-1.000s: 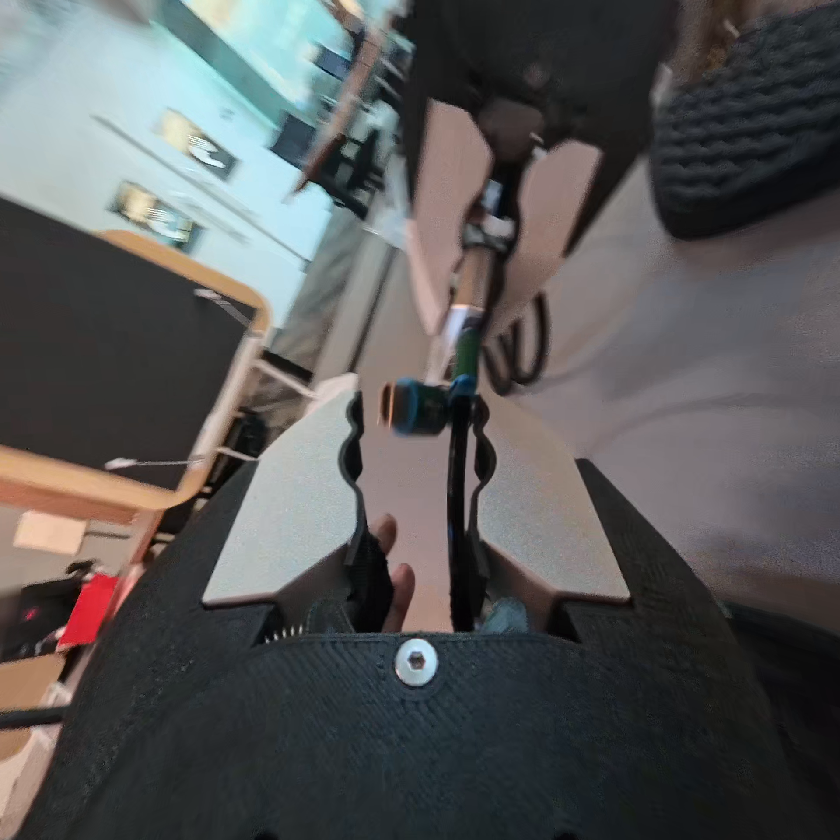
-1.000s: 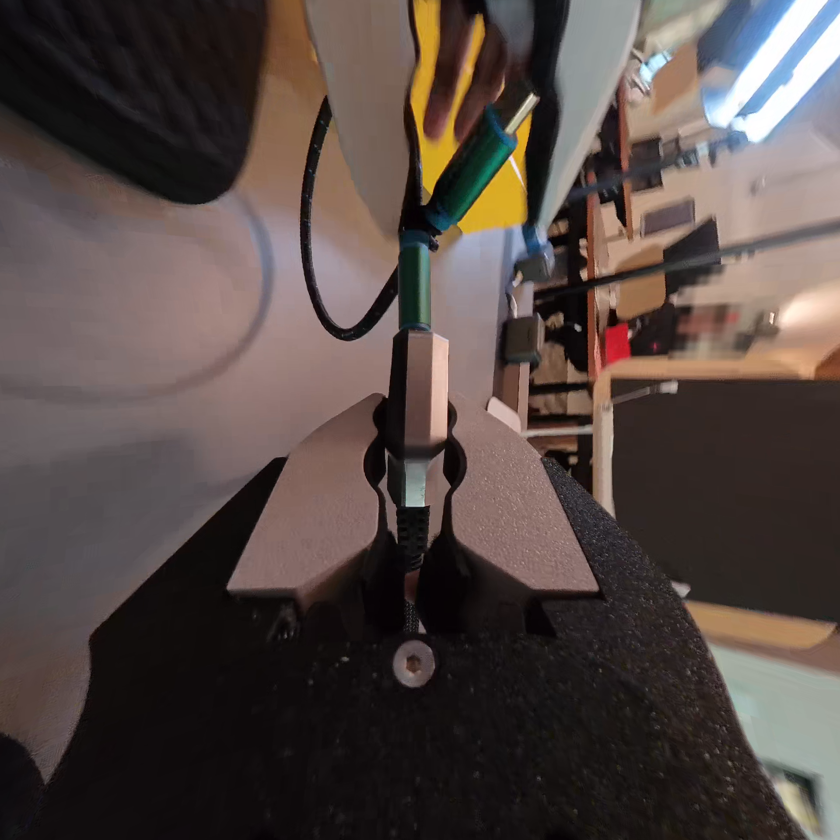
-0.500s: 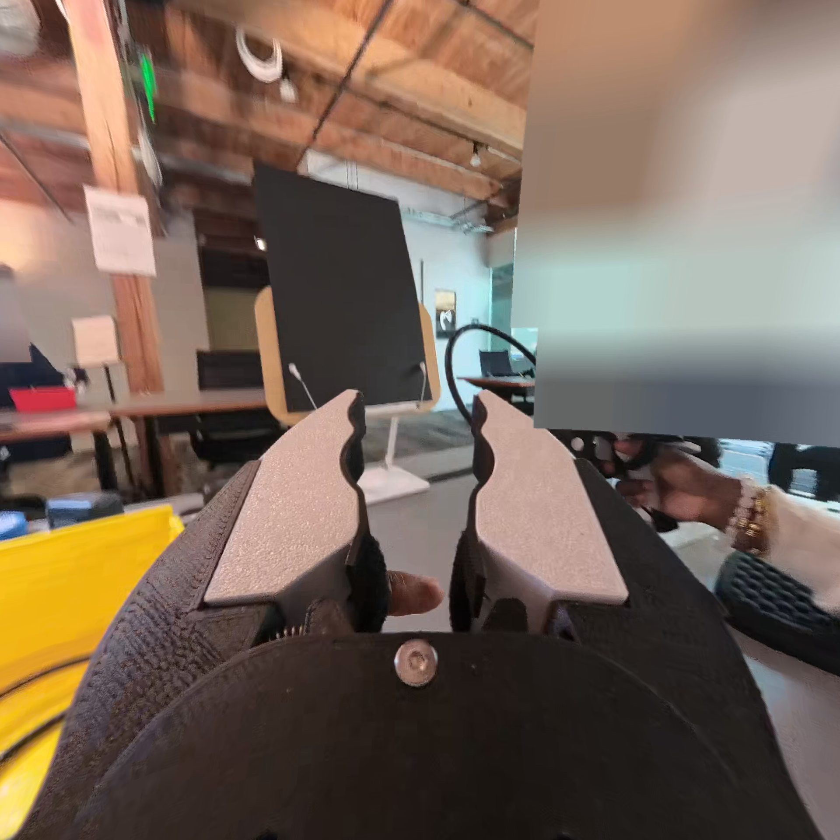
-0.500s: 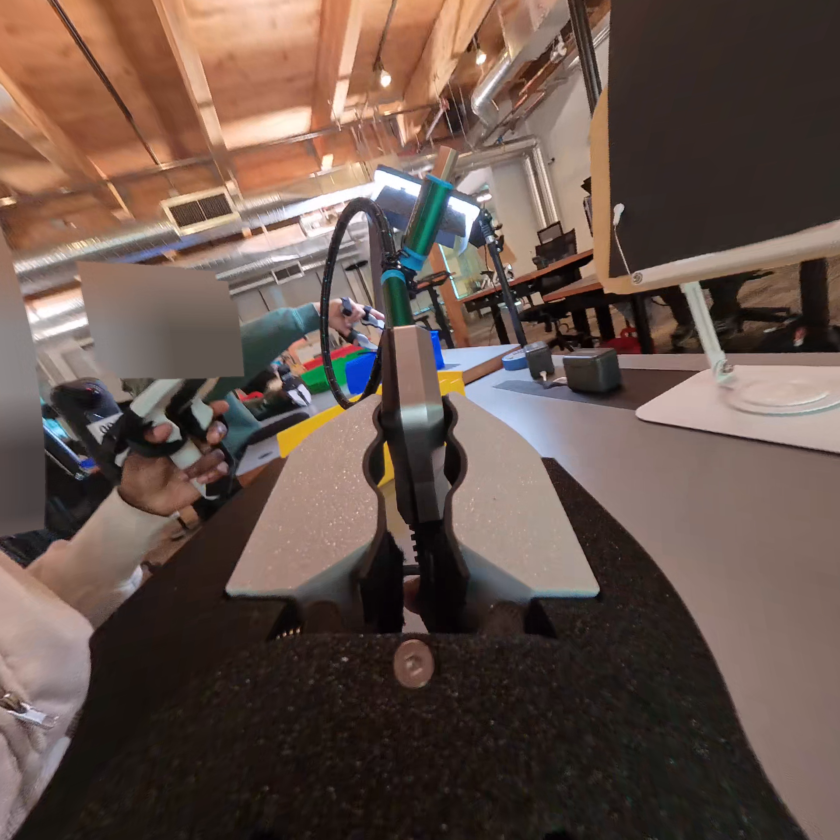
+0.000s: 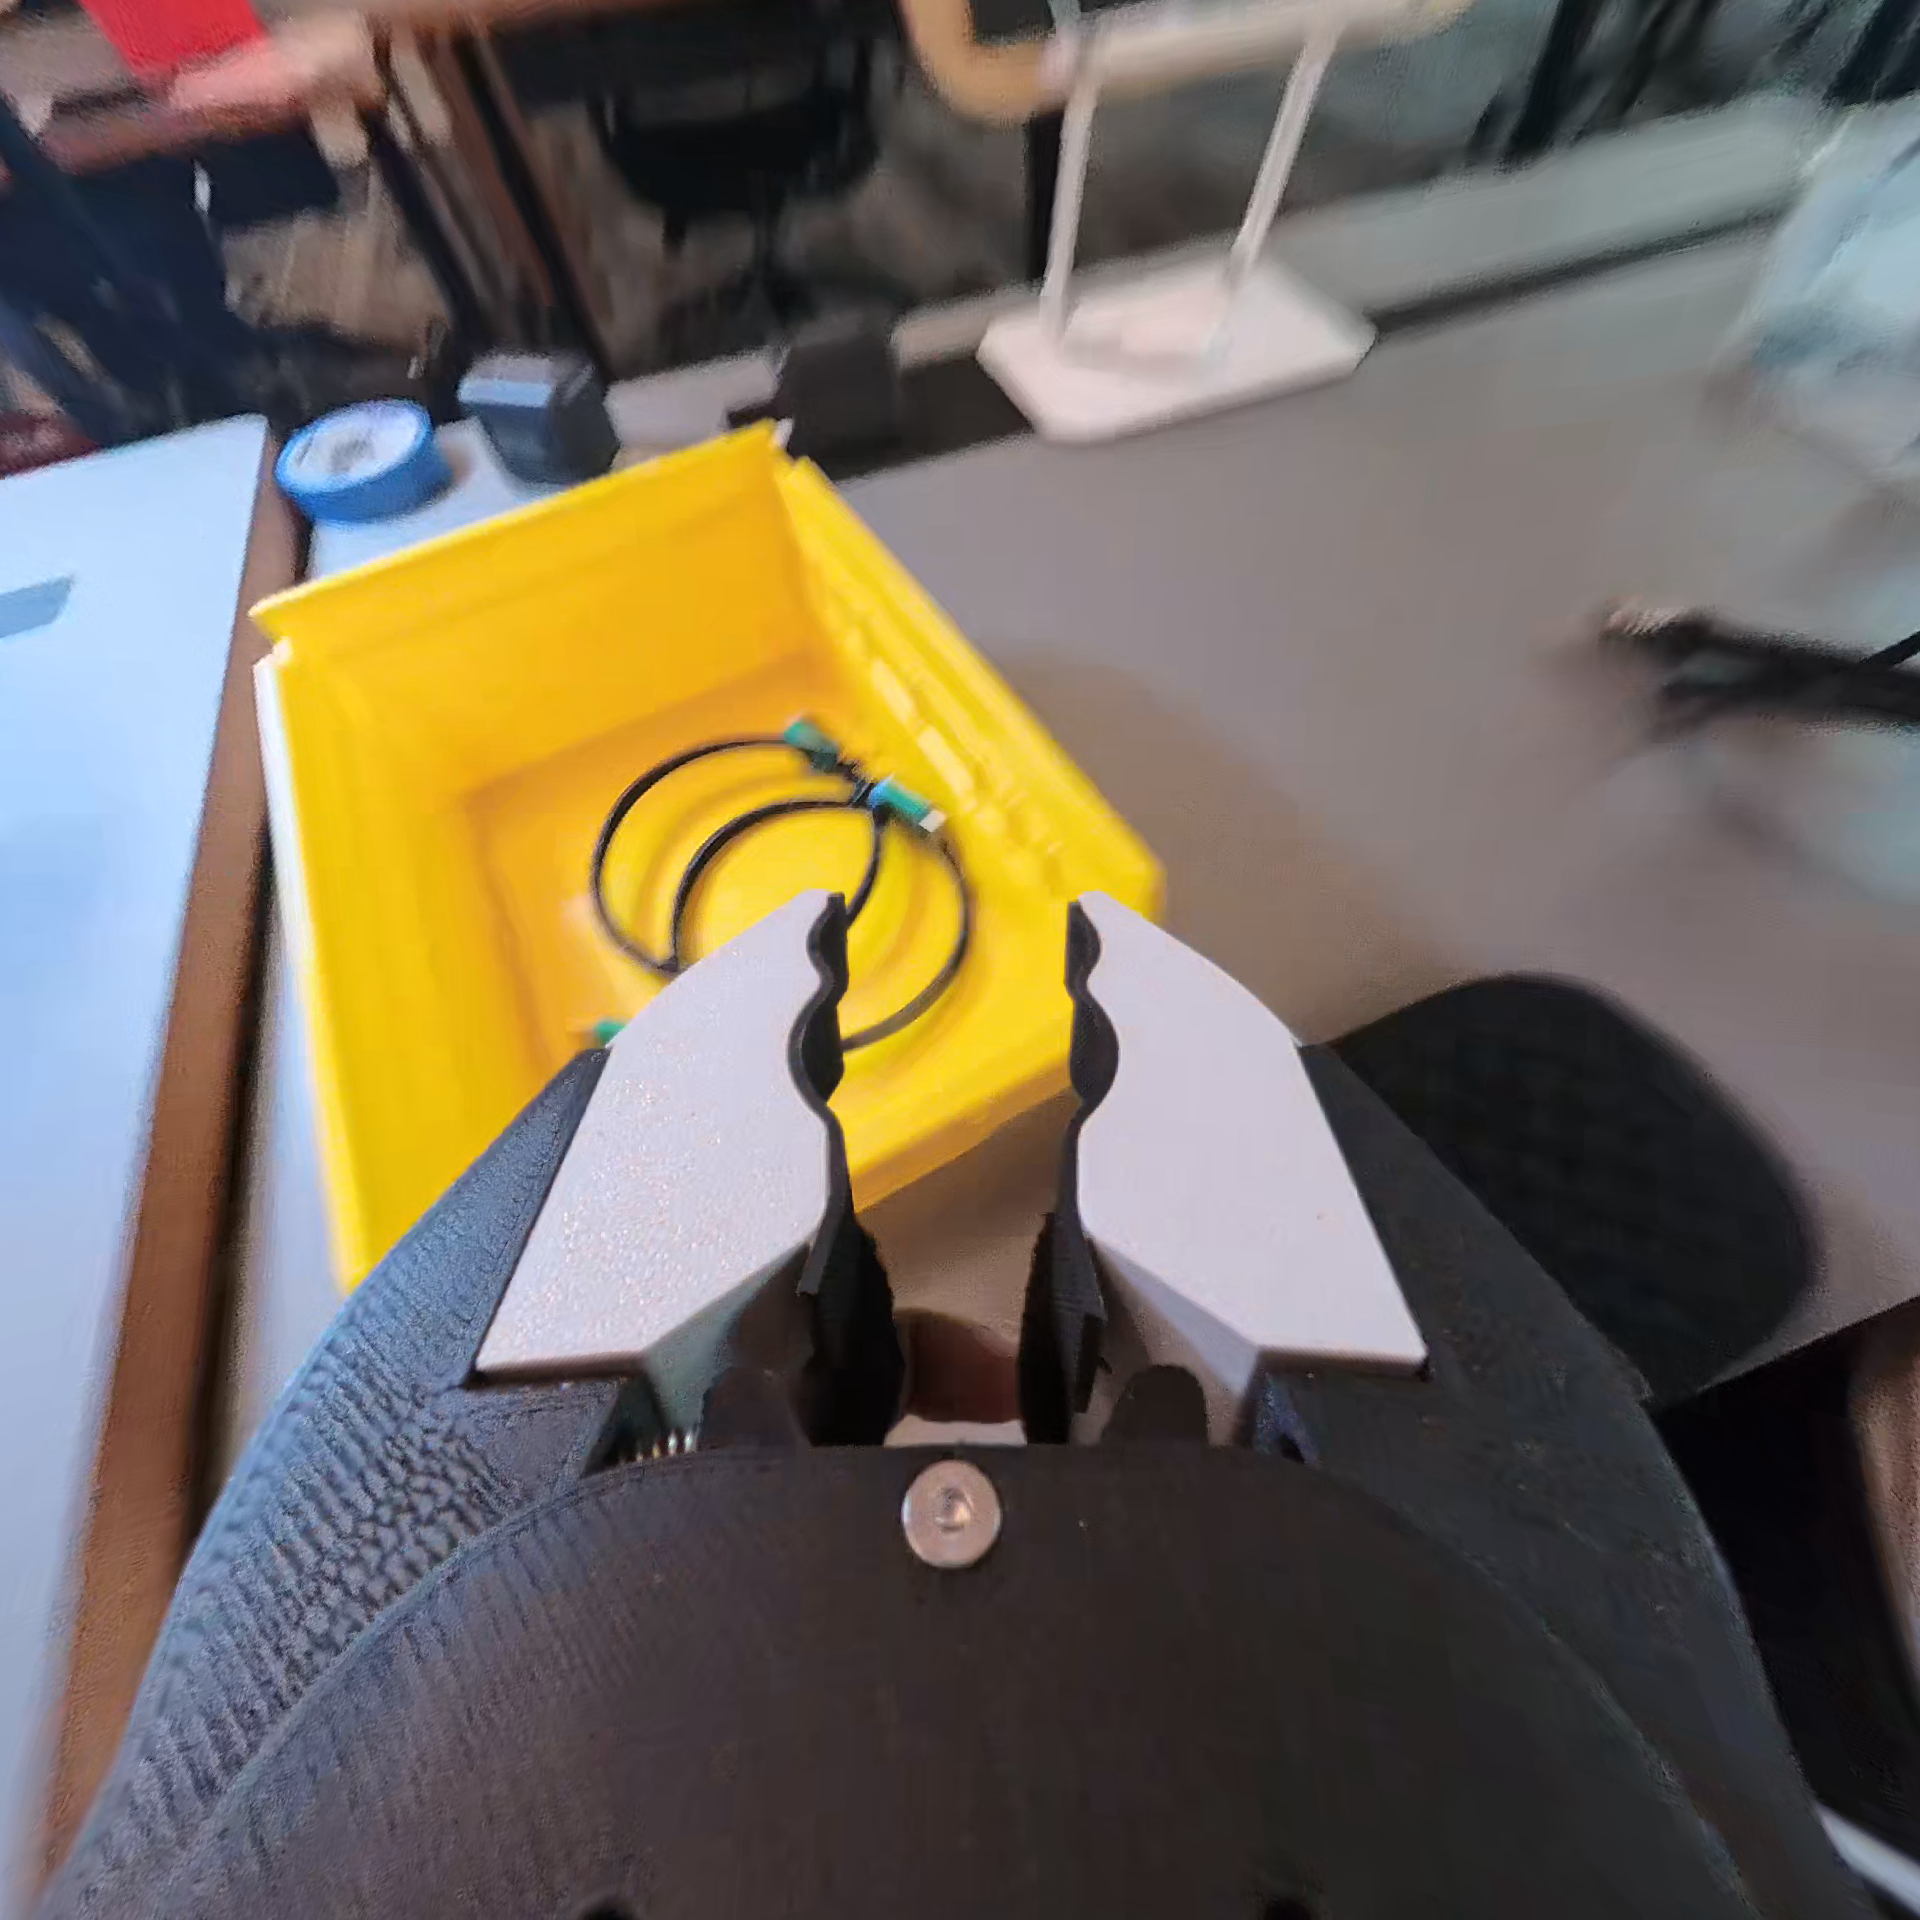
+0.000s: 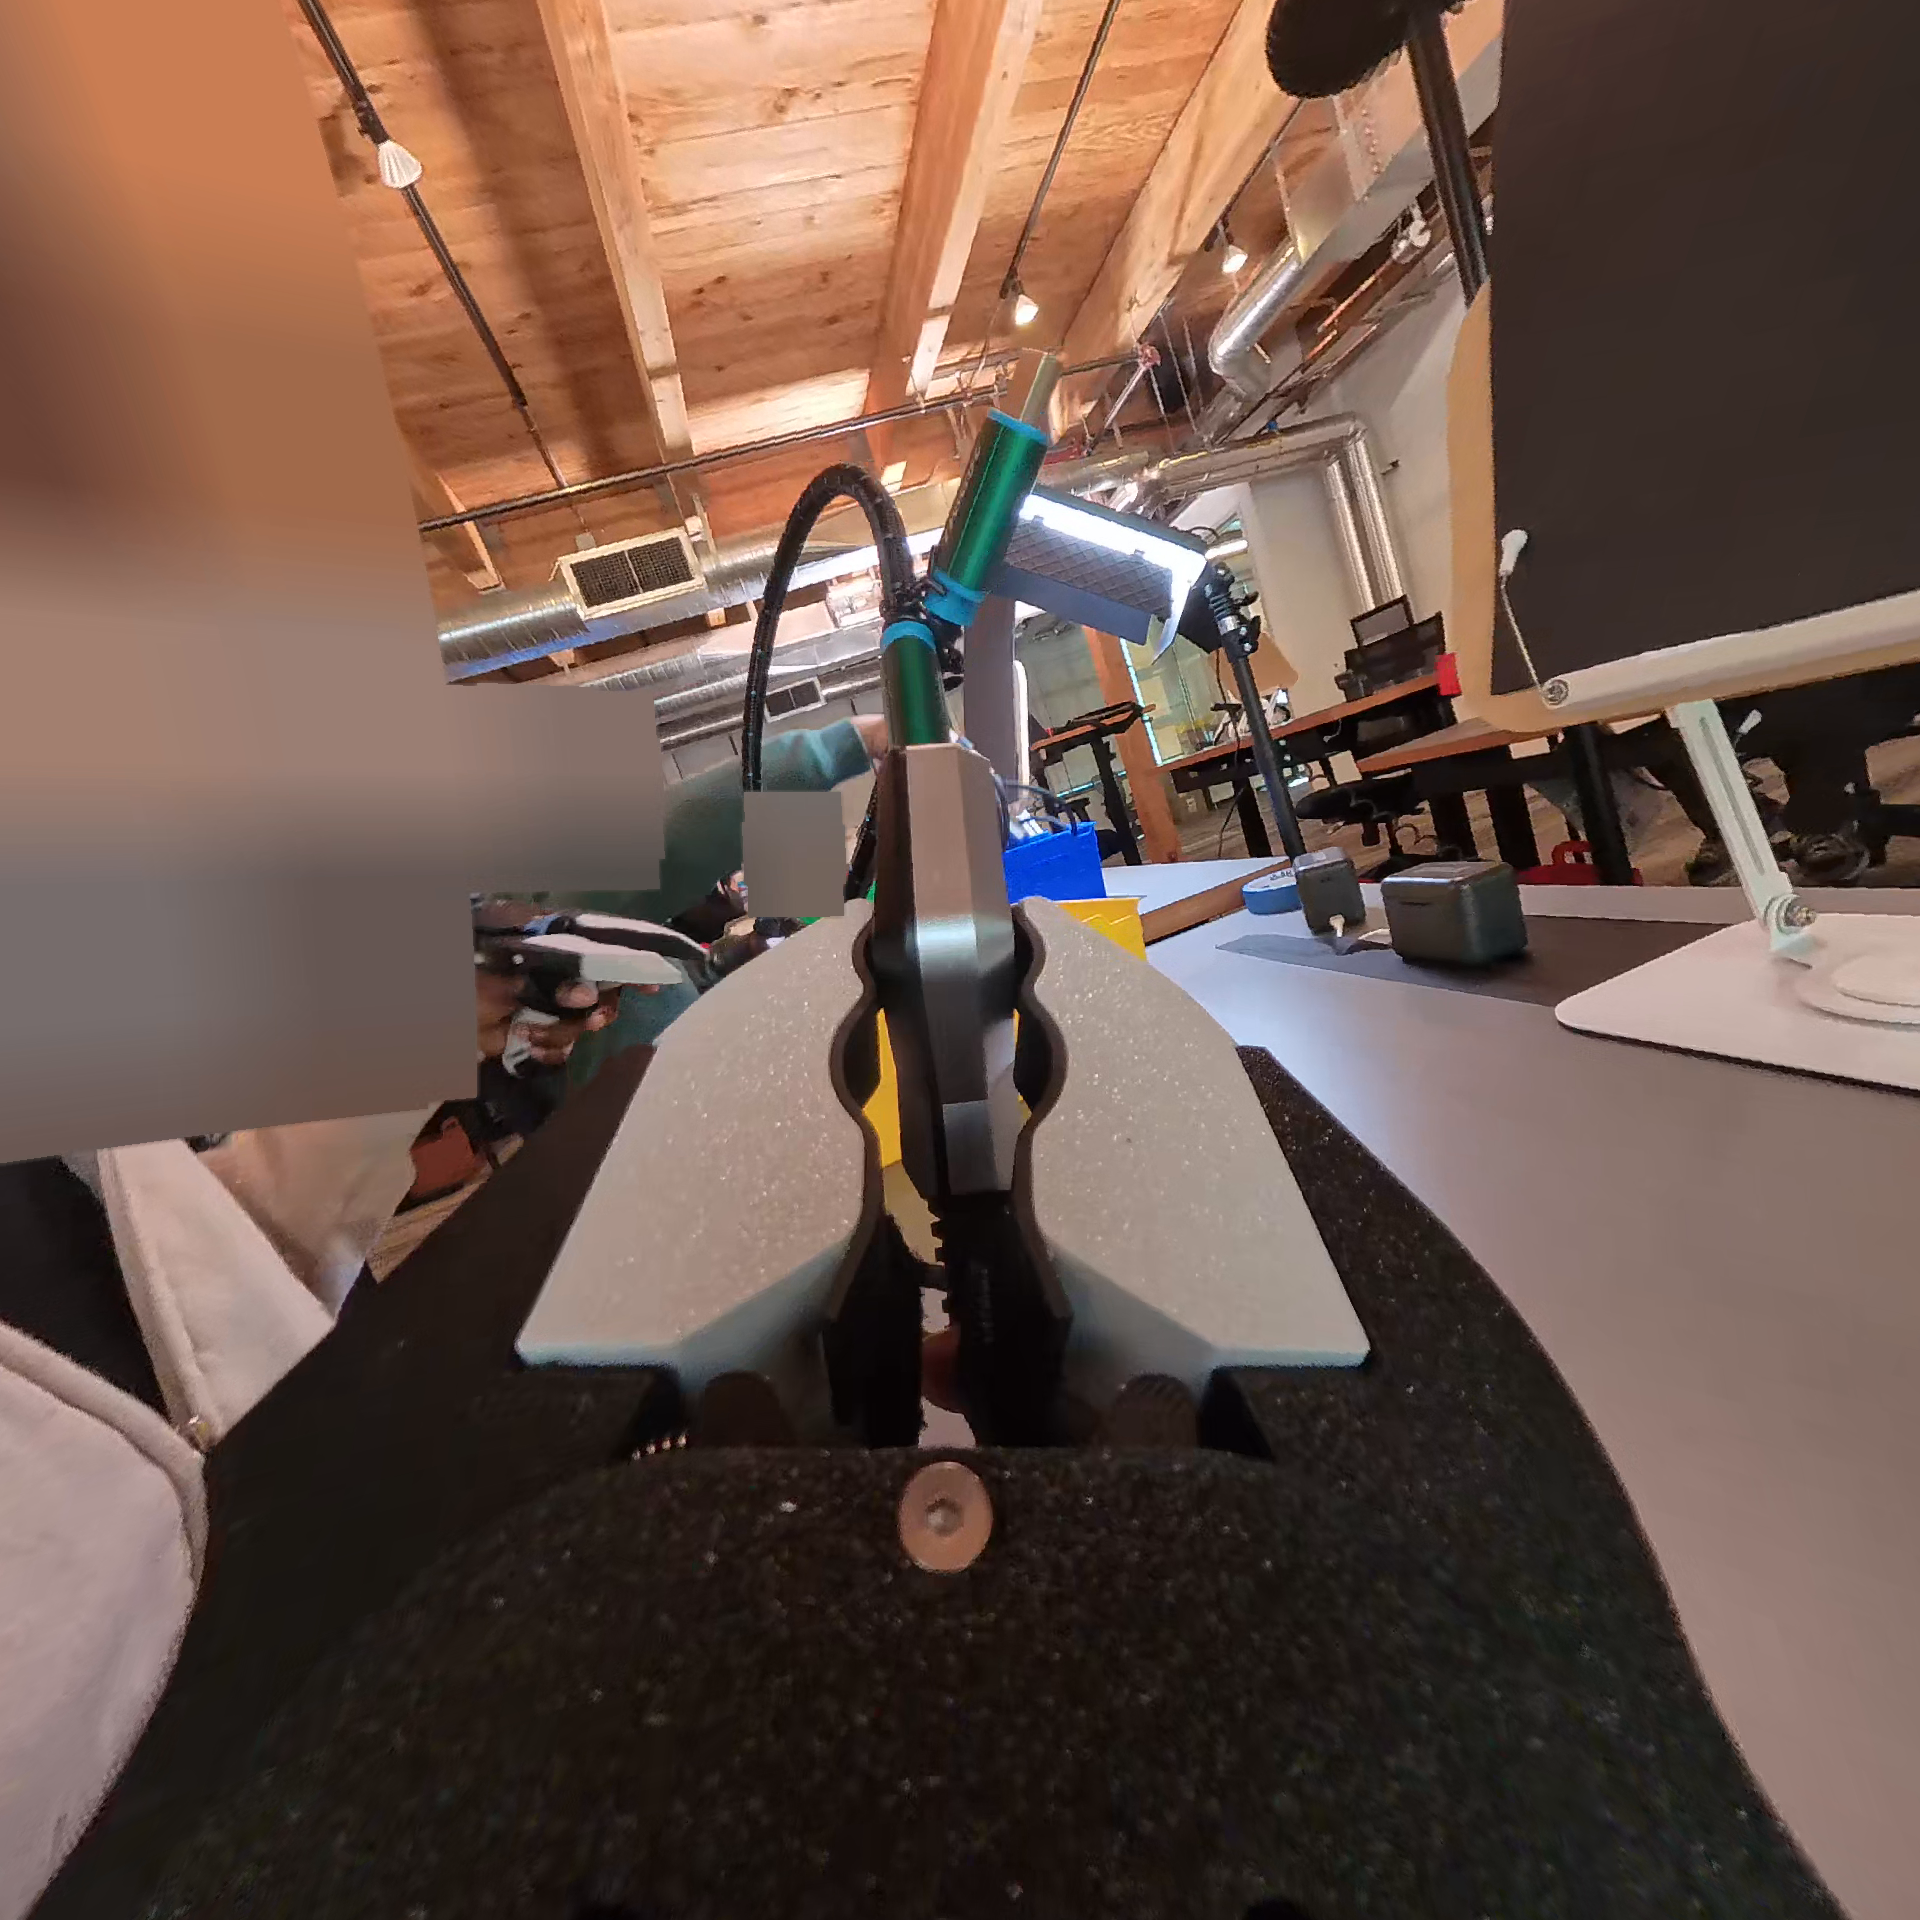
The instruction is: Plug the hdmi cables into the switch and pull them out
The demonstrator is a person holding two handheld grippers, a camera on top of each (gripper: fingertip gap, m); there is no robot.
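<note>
Pinching the grey switch upright, the right gripper has jaws pressed on it; a green-plugged hdmi cable rises at 12 o'clock. The left gripper, jaws spread, hangs over the yellow bin holding coiled cables on the worktop.

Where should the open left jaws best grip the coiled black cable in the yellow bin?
Probably on one green plug of the coiled black cable, coming from above: the plugs look rigid, and the yellow plastic bin walls block the sides.
</note>
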